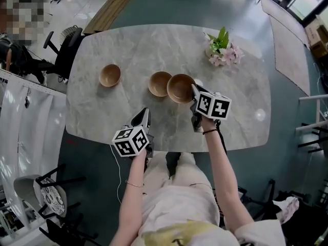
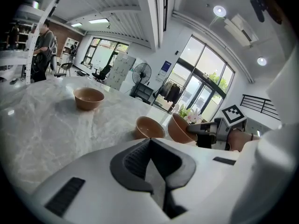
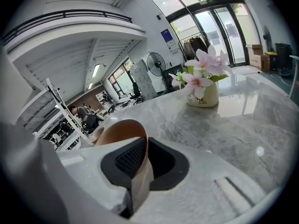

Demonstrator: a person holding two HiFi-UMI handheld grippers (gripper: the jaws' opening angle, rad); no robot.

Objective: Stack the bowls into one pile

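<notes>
Marble table (image 1: 128, 45), head view: three bowls in a row; the right gripper (image 1: 195, 89) holds the right-hand bowl (image 1: 180, 88) by its rim, tilted just beside the middle bowl (image 1: 160, 83) — probably its landing place; a third bowl (image 1: 109, 75) sits well apart. Left gripper view: the left gripper (image 2: 150, 143) has its jaws together, empty. Right gripper view: jaws clamped on the bowl's wall.

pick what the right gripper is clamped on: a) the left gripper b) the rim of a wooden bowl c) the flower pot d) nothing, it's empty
b: in the right gripper view, the right gripper has its jaws closed on the rim of a wooden bowl, while the flower pot stands well apart from it.
</notes>
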